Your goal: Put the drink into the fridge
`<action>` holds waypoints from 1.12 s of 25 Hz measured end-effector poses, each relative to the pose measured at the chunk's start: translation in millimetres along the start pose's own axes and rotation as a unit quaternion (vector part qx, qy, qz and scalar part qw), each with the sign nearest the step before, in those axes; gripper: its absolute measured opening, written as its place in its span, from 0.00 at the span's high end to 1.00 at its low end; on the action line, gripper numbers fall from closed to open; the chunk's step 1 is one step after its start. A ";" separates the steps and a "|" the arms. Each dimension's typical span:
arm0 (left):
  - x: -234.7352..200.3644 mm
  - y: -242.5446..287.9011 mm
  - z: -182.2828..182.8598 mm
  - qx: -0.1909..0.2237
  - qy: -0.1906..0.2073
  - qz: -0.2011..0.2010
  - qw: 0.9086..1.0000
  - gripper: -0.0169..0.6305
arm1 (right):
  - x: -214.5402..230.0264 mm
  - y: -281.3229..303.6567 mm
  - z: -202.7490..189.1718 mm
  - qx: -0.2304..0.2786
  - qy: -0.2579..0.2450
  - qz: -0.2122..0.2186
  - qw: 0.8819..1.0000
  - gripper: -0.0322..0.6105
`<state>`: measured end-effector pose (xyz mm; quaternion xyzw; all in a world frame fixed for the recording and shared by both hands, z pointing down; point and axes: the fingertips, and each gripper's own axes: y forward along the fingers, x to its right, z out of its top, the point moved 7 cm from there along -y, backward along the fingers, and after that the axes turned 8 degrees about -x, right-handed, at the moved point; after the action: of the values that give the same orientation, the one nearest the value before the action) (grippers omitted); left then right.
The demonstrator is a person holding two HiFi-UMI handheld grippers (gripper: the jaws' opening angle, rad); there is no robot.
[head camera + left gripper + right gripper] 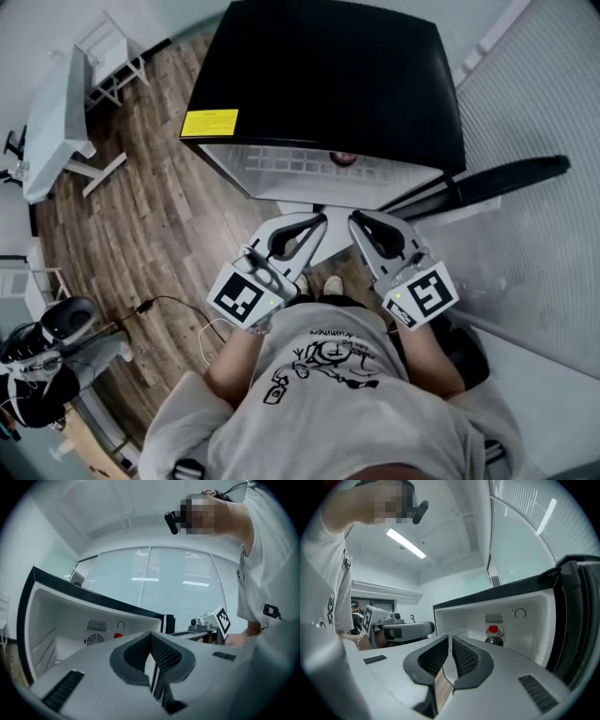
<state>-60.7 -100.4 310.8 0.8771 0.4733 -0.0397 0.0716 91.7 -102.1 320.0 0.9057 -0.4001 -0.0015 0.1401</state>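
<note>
Both pairs of jaws are pressed together with nothing between them. The left gripper [151,637] and right gripper [450,638] hang empty just in front of the fridge [328,84]. The drink [493,637], a red-capped bottle, stands upright deep inside the fridge, near its back wall. The door [487,183] stands open at the fridge's right side. Shutting it seems to be what is left: push the door's outer face evenly until it sits flush, with both grippers clear of the opening.

The fridge [328,75] is black outside and white inside, with a yellow label [209,123]. The drink [494,639] is dark with a red cap [493,630]. The left gripper [317,223] and right gripper [358,221] are grey with black-and-white square patterns, and the floor [159,216] is brown wood-grain
</note>
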 end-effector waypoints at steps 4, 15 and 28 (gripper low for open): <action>5.3 -3.1 10.1 0.002 0.003 -0.001 1.000 0.97 | -1.4 -4.3 5.9 -0.008 -0.005 0.010 1.000 0.87; 21.8 -10.9 33.8 0.002 0.008 0.001 1.000 0.97 | -19.0 -18.7 31.5 0.002 -0.008 0.022 1.000 0.89; 26.7 -13.0 32.7 -0.006 0.005 0.003 1.000 0.97 | -11.6 -24.7 42.2 0.002 -0.013 0.021 1.000 0.89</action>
<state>-57.0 -76.7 273.7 0.8785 0.4709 -0.0322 0.0742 96.9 -88.5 271.9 0.8974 -0.4205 -0.0093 0.1330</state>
